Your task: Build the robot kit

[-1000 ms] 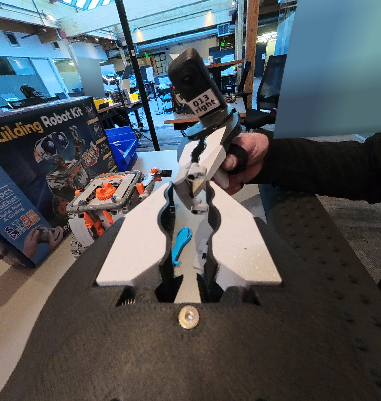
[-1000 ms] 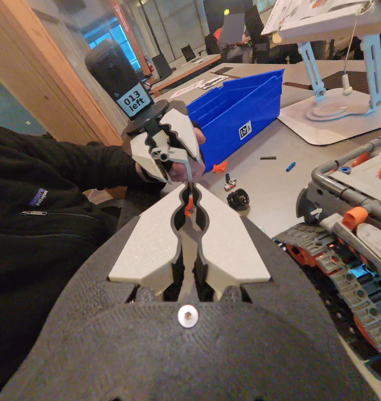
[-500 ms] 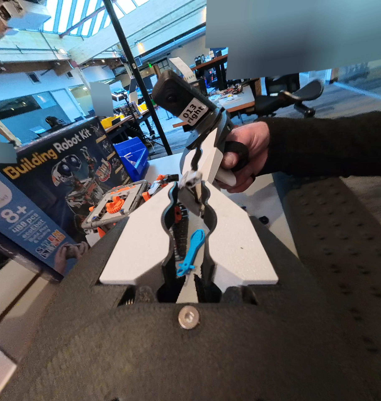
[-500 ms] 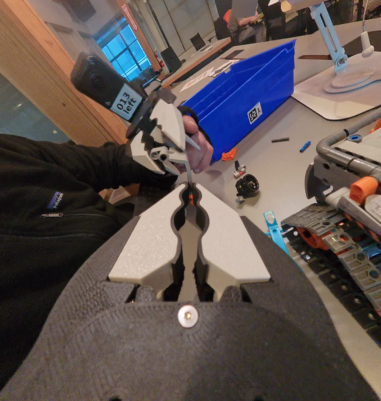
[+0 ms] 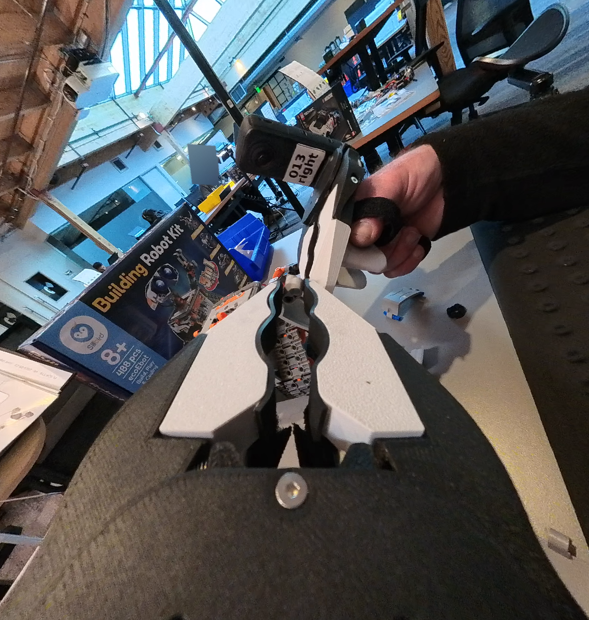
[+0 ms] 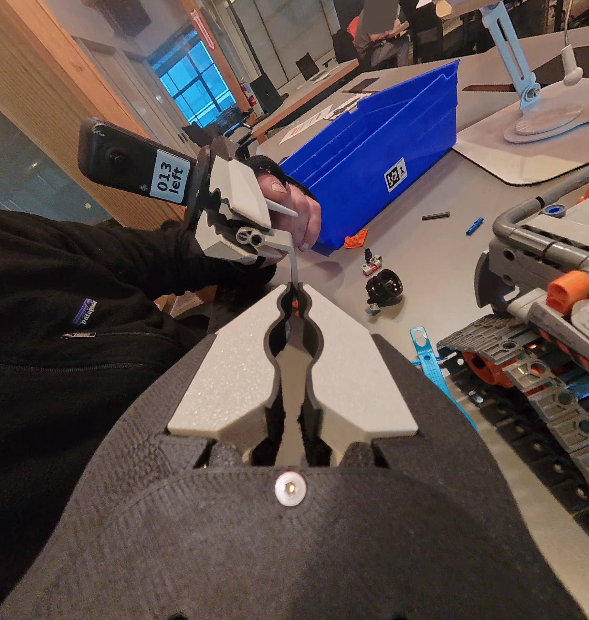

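Matt grey plastic beam (image 6: 291,265), glossy blue bin (image 6: 380,161)

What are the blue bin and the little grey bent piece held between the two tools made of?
The blue bin looks like smooth moulded plastic: even colour, soft sheen, thin ribbed walls. The grey bent piece also looks like hard plastic, matte, with round moulded holes at its end, like a building-kit part. Neither shows metal glint.

Blue bin (image 6: 380,157), kit box (image 5: 145,295), tracked robot model (image 6: 538,322), black wheel (image 6: 385,288)
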Demonstrator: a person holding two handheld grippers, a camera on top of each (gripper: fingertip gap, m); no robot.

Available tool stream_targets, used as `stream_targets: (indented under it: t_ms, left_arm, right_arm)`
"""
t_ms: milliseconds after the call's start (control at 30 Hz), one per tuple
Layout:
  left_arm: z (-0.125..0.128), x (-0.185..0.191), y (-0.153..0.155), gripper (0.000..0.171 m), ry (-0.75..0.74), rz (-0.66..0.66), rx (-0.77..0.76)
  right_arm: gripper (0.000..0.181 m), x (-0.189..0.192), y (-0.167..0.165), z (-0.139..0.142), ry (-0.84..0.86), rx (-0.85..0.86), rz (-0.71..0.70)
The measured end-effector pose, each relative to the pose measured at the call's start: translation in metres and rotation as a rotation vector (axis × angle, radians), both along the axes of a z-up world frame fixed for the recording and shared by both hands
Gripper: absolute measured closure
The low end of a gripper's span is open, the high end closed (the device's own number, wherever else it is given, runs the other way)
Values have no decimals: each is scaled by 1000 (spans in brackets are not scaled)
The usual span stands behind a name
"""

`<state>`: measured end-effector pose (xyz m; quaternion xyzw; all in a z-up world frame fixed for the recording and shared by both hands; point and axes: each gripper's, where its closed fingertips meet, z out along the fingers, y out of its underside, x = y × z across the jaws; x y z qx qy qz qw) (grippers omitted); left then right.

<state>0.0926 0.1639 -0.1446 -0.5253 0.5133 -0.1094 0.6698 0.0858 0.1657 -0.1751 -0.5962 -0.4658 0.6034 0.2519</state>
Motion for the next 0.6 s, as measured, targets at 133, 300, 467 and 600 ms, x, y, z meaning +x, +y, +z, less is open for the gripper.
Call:
stream_targets:
  t_ms: [133,300,467,600]
  left_arm:
    - [2,-1,1,162,-17,9,-19]
    - [7,-5,3,163,-47,16,-42]
    - [8,-8,4,164,-59,22,-57]
    - [8,-9,6,164,-66,23,-72]
  right_arm:
    - [181,0,1,3,23,12,-8]
    - [179,-2,1,8,52,49,-17]
    - [173,-2,5,10,55,97,-58]
    - [166,-1,10,9,46,126,-91]
